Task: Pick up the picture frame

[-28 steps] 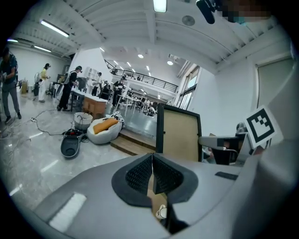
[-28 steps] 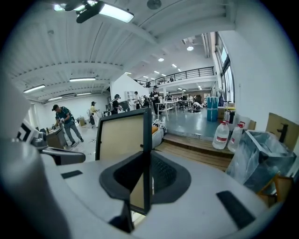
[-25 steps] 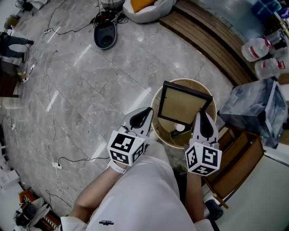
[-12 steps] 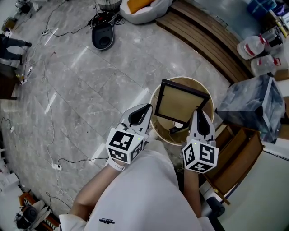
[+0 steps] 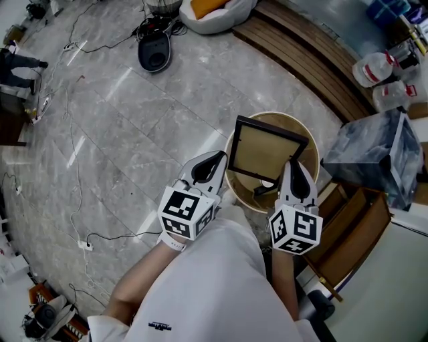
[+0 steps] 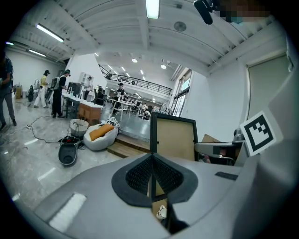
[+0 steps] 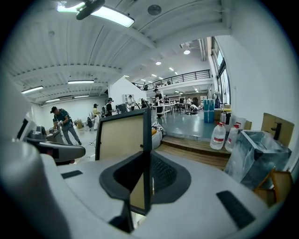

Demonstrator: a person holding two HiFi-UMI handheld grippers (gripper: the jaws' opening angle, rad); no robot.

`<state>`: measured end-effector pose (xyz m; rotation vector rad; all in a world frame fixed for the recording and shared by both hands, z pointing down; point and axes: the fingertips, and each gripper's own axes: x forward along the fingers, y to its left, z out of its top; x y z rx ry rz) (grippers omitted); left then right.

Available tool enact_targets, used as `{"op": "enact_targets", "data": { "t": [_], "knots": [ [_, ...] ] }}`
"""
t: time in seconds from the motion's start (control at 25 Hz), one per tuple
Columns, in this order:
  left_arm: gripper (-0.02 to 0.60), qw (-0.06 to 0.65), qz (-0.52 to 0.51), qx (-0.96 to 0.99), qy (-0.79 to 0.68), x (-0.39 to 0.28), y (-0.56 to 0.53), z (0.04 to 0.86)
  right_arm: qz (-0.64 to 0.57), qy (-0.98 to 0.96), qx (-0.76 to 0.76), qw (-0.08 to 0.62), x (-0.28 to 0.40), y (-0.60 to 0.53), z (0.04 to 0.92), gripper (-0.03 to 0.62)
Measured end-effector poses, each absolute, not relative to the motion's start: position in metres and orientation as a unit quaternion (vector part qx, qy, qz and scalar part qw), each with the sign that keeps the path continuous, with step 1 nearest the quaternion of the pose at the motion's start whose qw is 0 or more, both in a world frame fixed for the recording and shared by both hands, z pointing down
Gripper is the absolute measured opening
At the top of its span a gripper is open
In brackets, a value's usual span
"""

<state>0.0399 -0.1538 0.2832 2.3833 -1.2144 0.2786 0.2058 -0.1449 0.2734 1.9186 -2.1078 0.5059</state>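
Note:
The picture frame (image 5: 267, 150), black-edged with a tan back, stands upright over a round tan bin (image 5: 302, 128). My left gripper (image 5: 219, 160) is shut on the frame's left edge. My right gripper (image 5: 294, 168) is shut on its right edge. In the left gripper view the frame (image 6: 175, 137) rises straight out of the closed left gripper (image 6: 152, 158), its black edge running down between the pads. The right gripper view shows the frame (image 7: 121, 135) pinched the same way in the right gripper (image 7: 145, 156). A small white object (image 5: 267, 185) lies inside the bin.
A grey plastic-wrapped box (image 5: 374, 160) and a wooden crate (image 5: 351, 234) stand right of the bin. Wooden steps (image 5: 301, 60) and water jugs (image 5: 384, 70) lie beyond it. A dark floor appliance (image 5: 155, 52), a beanbag (image 5: 214, 13) and cables (image 5: 73, 133) are on the marble floor.
Both grippers and the frame between them have shifted slightly up and to the left over the bin. The grip on both edges is unchanged.

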Motion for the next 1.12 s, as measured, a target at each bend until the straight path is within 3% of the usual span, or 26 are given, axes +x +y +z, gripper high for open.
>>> {"op": "enact_targets", "data": {
  "t": [1.12],
  "knots": [
    [0.005, 0.23, 0.102, 0.864, -0.435, 0.021, -0.158, 0.287, 0.17, -0.709, 0.672, 0.13, 0.196, -0.146, 0.274, 0.04]
  ]
}}
